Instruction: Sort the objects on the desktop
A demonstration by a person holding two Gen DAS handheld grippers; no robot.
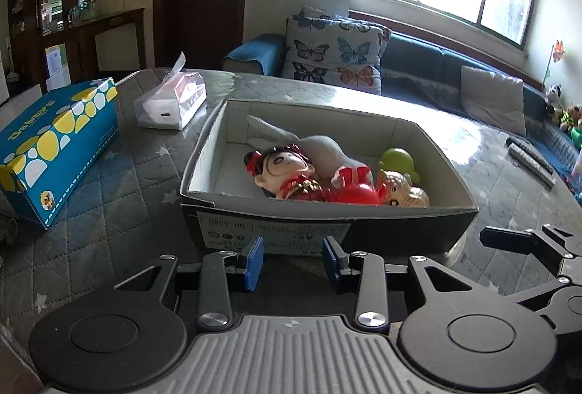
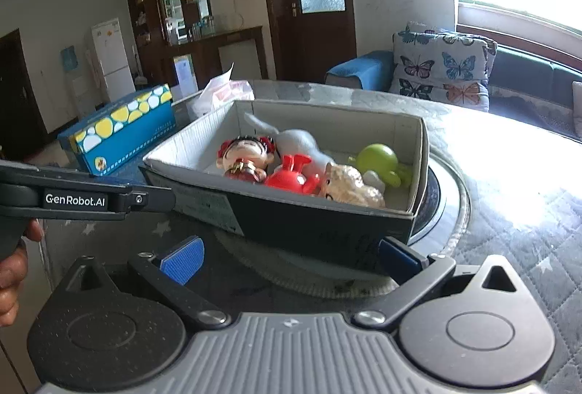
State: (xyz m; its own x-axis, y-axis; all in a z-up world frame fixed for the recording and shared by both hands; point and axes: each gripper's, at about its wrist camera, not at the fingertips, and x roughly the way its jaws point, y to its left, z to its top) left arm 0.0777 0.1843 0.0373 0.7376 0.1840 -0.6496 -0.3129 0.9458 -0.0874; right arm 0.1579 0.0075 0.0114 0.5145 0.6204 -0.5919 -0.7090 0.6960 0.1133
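On a round table covered with a grey quilted cloth with stars (image 1: 109, 197) sits an open dark cardboard box with a pale lining (image 1: 327, 223), holding the sorted toys: a big-headed doll with black hair and red hair ornaments (image 1: 280, 168), a grey plastic shark-like figure (image 1: 320, 147), a shiny red toy (image 1: 349, 192), a lime green round-headed figure (image 1: 396, 159) and a cream curly-textured lamb figure (image 1: 400, 192). Just in front of the box, the left gripper (image 1: 293, 261) hovers with its blue-padded jaws partly apart, empty. The right gripper (image 2: 291, 257) has its jaws spread wide, also empty, near the box's front corner. Left of the box lie a blue tissue box with yellow and white spots (image 1: 54, 147) and a soft white tissue pack (image 1: 171, 103).
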